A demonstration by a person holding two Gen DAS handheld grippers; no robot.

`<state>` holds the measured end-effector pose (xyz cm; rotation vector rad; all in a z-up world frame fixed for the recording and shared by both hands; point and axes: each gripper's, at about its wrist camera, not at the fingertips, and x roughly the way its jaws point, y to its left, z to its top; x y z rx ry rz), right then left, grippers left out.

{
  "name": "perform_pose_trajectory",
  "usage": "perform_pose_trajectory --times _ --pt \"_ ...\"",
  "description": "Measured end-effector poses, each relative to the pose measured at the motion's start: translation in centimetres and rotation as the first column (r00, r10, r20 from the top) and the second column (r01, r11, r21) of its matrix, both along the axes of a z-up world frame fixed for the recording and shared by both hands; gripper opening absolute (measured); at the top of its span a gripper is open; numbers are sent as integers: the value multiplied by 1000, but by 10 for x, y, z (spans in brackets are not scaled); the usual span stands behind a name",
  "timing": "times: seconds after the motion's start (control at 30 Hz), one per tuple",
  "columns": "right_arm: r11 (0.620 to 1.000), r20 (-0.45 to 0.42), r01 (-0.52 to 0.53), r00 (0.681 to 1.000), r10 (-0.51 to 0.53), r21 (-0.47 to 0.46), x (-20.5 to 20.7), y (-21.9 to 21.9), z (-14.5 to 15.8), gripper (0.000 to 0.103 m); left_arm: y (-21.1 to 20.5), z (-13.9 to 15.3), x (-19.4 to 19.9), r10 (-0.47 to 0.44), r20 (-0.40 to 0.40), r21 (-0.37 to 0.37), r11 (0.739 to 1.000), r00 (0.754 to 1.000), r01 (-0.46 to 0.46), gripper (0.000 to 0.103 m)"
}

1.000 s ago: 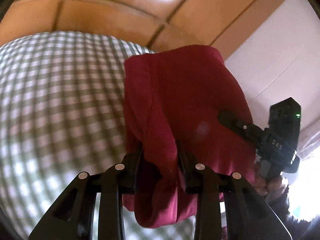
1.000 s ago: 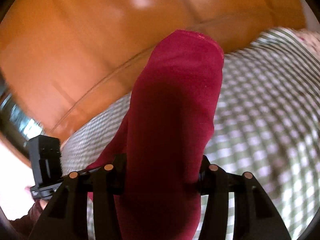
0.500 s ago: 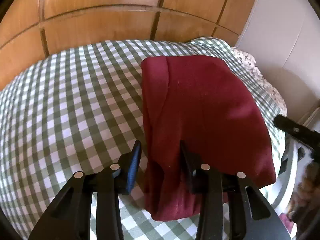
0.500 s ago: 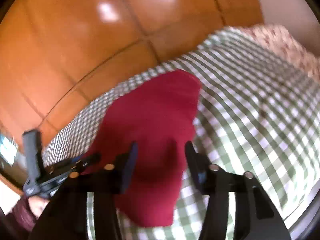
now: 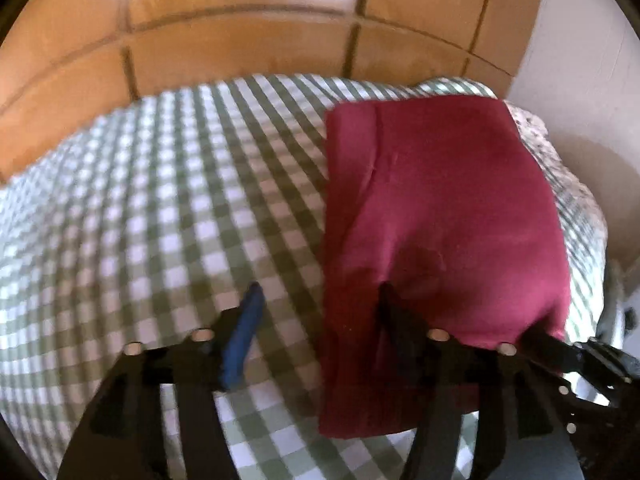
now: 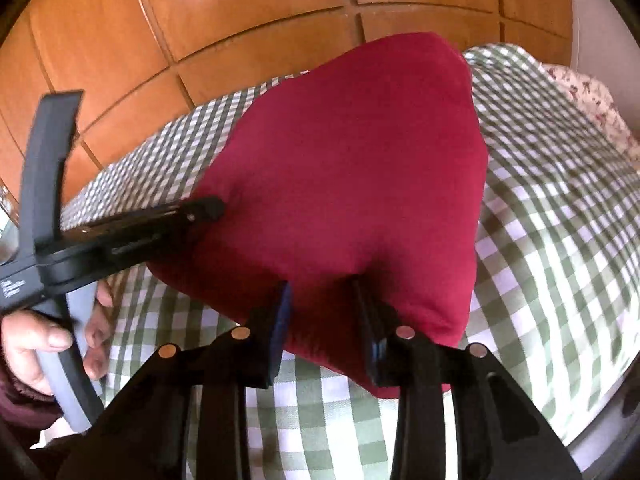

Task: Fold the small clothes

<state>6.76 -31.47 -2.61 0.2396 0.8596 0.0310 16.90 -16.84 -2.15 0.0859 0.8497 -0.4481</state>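
A folded dark red cloth garment (image 5: 440, 216) lies on the green-and-white checked tablecloth (image 5: 168, 216) covering the bench, near its right edge before orange-brown wooden panels (image 5: 240, 40). The left tongs (image 5: 316, 304) are opening, one finger on the garment, the other over the checks, gripping nothing. The right tongs (image 6: 320, 296) are closing around the garment's near edge.

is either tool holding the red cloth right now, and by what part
The right tool has the near edge of the red cloth between its closing jaws. The left tool is opening, one finger over the cloth, and grips nothing.
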Motion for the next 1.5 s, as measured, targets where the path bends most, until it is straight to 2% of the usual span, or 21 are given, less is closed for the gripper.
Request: perform_pose_trajectory --times 0.2,0.27,0.33,0.43,0.5,0.57,0.6,0.67,0.73,0.8,0.93,1.03,1.1,1.13,1.23,1.3,1.37,1.5 --pt "1000 -1 5 1000 -5 -10 -6 4 5 42 7 -1 -22 4 21 36 999 1000 -5 61" --pt "1000 3 20 1000 -20 -21 -11 5 9 42 11 1 -26 15 19 31 999 1000 -16 61" --pt "999 54 38 998 -37 -10 -23 5 23 44 14 4 -29 21 25 17 1000 999 -22 61" --pt "996 112 63 992 -55 -68 -32 5 38 45 14 5 -32 24 37 28 999 999 -25 61" --pt "994 95 73 993 -65 -86 -29 4 35 45 14 4 -33 29 30 31 999 999 -30 61" --pt "997 17 49 999 -48 -65 -21 3 19 47 15 5 -35 36 28 28 999 999 -36 61" --pt "995 -5 45 999 -45 -84 -19 5 9 47 16 6 -36 39 24 25 999 999 -39 61" --pt "991 14 39 999 -37 -126 -21 14 9 50 20 11 -41 54 32 15 998 998 -55 61" --pt "993 24 22 1000 -19 -117 -23 17 12 59 21 15 -45 65 49 9 998 997 -65 61" --pt "994 39 25 999 -22 -102 -25 17 16 59 25 21 -50 82 68 1 997 994 -82 61" --pt "995 53 70 996 -67 -72 -30 13 22 64 33 30 -56 112 95 -13 994 989 -111 61" --pt "988 72 128 990 -122 -85 -37 11 28 78 35 33 -59 127 108 -13 992 986 -126 61" --pt "981 87 173 982 -165 -84 -41 9 33 79 37 35 -63 134 117 -15 991 984 -133 61" --pt "979 91 187 980 -180 -82 -43 9 35 84 38 35 -64 136 119 -16 991 984 -135 61" --pt "966 111 242 967 -231 -93 -48 8 41 90 40 34 -70 149 112 -16 989 982 -148 61" --pt "955 129 276 957 -261 -112 -51 8 44 98 43 35 -73 157 113 -20 988 981 -156 71" --pt "941 143 311 946 -291 -137 -52 8 47 99 47 36 -77 174 124 -25 985 977 -173 76" --pt "919 153 361 928 -339 -157 -54 9 52 101 56 41 -85 194 132 -45 981 972 -190 76"
